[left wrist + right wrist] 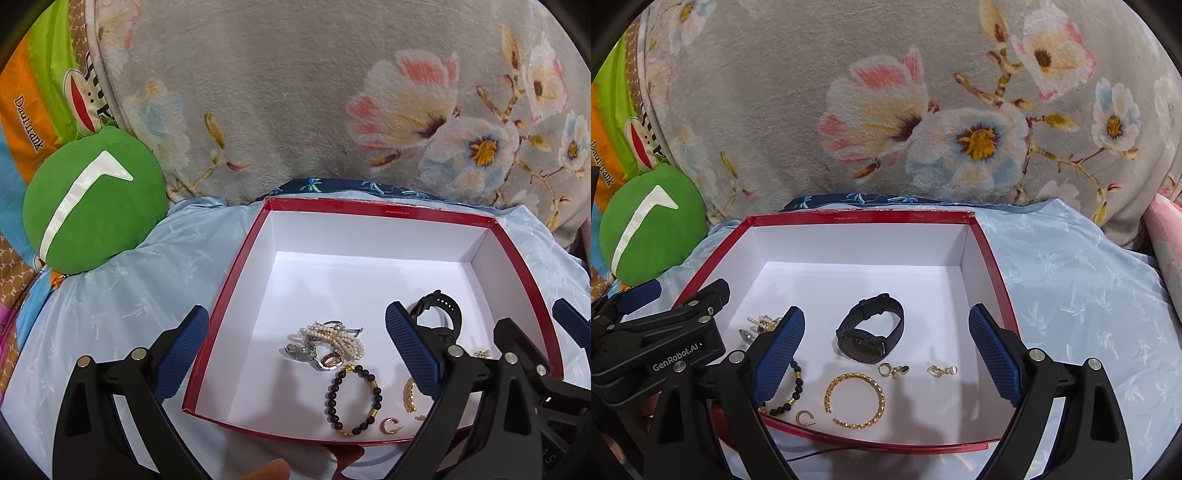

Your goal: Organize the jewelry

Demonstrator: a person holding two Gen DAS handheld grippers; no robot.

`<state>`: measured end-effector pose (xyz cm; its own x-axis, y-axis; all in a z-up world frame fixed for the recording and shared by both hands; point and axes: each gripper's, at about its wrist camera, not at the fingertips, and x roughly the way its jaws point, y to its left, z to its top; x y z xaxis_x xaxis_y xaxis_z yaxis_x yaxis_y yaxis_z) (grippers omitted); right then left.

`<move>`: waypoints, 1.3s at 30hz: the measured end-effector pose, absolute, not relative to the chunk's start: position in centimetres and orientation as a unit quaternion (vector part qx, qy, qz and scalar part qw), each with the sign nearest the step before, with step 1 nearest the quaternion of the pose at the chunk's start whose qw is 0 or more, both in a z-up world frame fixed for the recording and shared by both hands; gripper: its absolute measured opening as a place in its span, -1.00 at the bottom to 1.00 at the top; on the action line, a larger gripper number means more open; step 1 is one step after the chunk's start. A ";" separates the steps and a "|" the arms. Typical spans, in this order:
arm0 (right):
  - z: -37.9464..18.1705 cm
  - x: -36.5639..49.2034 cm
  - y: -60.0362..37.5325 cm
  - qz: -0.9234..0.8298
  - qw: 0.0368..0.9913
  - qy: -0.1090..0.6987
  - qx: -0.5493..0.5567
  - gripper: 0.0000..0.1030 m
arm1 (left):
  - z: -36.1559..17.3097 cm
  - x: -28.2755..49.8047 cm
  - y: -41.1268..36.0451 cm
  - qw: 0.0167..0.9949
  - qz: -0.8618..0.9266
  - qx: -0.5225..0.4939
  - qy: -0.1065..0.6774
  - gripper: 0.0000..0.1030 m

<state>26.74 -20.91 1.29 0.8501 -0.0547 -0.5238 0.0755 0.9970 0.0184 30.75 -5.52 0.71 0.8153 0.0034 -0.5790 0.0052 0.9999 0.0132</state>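
Both tongs, left [295, 354] and right [886, 354], are held released; the black watch [870, 329] is best gripped across its strap.

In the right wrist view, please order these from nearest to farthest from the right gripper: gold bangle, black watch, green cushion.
Measured from the right gripper, whose jaws stand open:
1. Black watch, in the box, just ahead between the fingers.
2. Gold bangle, in the box, near its front edge; close to the watch in rank, slightly farther.
3. Green cushion, outside the box, far left.
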 end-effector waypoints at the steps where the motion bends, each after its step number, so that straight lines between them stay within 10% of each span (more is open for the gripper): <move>1: 1.3 26.7 -20.9 -0.035 0.962 0.271 0.018 0.71 | 0.8 30.6 -5.6 0.953 0.000 0.008 0.302 0.82; 39: 0.9 23.3 -20.5 -0.031 0.956 0.291 0.019 0.71 | 0.0 28.0 -5.2 0.947 0.006 0.030 0.321 0.83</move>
